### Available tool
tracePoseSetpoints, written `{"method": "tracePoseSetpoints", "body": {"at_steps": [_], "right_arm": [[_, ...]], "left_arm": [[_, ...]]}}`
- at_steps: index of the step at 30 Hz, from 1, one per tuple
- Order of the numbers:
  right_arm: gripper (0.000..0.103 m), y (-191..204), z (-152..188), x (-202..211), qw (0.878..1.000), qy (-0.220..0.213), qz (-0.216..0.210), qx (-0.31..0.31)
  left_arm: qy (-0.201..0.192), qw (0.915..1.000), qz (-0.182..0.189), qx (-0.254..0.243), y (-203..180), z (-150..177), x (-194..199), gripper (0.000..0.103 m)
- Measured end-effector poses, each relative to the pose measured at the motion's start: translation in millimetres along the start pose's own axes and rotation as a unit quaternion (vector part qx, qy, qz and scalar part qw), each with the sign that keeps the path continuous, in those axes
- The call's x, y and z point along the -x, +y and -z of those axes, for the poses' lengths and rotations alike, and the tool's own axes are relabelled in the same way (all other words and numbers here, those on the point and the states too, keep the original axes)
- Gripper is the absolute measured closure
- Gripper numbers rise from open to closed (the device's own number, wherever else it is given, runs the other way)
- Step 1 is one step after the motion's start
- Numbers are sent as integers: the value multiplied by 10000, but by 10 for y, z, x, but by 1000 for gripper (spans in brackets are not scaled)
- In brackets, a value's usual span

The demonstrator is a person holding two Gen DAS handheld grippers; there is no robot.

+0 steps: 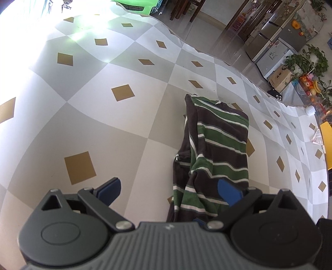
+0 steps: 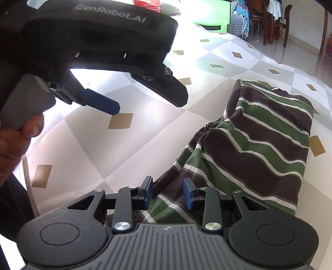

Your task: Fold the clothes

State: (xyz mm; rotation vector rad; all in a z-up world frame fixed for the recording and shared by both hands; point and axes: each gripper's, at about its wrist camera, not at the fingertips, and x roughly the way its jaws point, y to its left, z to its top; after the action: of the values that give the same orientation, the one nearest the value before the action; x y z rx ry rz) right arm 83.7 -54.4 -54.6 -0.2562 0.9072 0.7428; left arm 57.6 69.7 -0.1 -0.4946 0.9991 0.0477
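A striped garment (image 1: 220,145) in brown, green and white lies folded into a long narrow shape on the checkered tablecloth (image 1: 103,124). My left gripper (image 1: 169,189) hangs open wide above its near left part; the right blue pad is over the cloth and the left pad is over bare tablecloth. In the right wrist view the garment (image 2: 259,145) runs away to the upper right. My right gripper (image 2: 169,192) hovers at its near end, jaws partly apart, with the dark hem showing in the gap and neither pad pressing on it. The left gripper (image 2: 148,104) shows at upper left, held by a hand (image 2: 20,133).
The table's far edge curves along the top right. Beyond it stand a fridge (image 1: 276,41), potted plants (image 1: 305,62), fruit (image 1: 311,85) and wooden chairs (image 2: 274,22). A green box (image 1: 134,6) sits at the far end. A small white object (image 1: 310,110) lies near the right edge.
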Motion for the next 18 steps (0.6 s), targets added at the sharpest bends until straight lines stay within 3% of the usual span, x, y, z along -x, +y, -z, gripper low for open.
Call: {"method": "tracePoseSetpoints", "body": {"at_steps": [18], "right_arm": [[74,179,74,-142,9972,63,529,524]], "left_arm": [[75,9998,92,188,-36,-4,-59,0]]}}
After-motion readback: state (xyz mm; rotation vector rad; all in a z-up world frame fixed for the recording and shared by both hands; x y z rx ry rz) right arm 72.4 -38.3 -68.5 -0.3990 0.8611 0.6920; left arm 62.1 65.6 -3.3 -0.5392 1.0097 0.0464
